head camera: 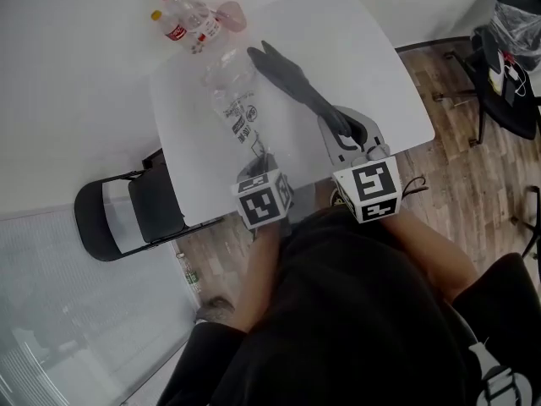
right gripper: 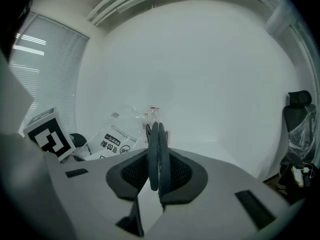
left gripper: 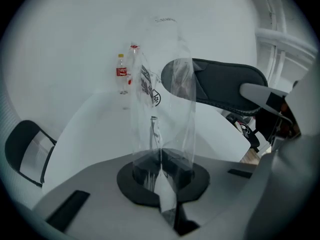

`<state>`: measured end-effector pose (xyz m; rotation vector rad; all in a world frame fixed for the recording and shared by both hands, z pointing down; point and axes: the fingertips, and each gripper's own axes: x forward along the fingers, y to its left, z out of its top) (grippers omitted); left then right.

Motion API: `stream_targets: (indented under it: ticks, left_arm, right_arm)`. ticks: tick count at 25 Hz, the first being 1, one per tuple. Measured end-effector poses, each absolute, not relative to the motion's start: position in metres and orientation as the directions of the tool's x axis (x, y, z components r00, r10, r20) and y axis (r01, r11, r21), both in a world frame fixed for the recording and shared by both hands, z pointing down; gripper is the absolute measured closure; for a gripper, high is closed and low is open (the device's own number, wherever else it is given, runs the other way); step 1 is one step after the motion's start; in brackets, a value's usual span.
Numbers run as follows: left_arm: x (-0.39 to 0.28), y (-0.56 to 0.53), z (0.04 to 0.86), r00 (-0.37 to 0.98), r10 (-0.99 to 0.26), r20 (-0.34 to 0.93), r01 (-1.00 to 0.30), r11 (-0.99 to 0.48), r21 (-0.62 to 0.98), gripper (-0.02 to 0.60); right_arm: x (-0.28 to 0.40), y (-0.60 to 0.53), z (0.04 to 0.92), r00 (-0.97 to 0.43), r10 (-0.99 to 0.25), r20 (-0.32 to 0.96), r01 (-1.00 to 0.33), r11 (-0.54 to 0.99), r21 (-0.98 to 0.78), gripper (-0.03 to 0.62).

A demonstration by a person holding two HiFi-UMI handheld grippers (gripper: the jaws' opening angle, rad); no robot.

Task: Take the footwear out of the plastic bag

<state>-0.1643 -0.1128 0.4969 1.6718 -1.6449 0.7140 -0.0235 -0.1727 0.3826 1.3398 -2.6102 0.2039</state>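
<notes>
A pair of dark grey slippers (head camera: 300,87) lies pressed sole to sole above the white table (head camera: 380,66). My right gripper (head camera: 351,139) is shut on their heel end; in the right gripper view the two slippers (right gripper: 156,149) stand edge-on between the pads. A clear printed plastic bag (head camera: 230,100) lies to their left, and my left gripper (head camera: 259,166) is shut on its near end. In the left gripper view the bag (left gripper: 161,89) rises from the closed jaws, with the slippers' toe end (left gripper: 220,86) showing partly behind the plastic. I cannot tell whether the toes are inside the bag.
Plastic bottles (head camera: 188,22) lie at the table's far left corner. A black folding chair (head camera: 127,210) stands left of the table, and an office chair (head camera: 507,53) holding a bag stands on the wooden floor at the right. The table's near edge lies just under both grippers.
</notes>
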Motion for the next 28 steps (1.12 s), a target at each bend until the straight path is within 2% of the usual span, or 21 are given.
stream_targets:
  ticks: [28]
  left_arm:
    - [-0.1655, -0.1208, 0.4925, 0.039, -0.645, 0.763, -0.997, 0.026, 0.074, 0.554]
  right_arm:
    - [-0.0205, -0.1761, 0.3744, -0.578, -0.790, 0.206, -0.814, 0.575, -0.078, 0.521]
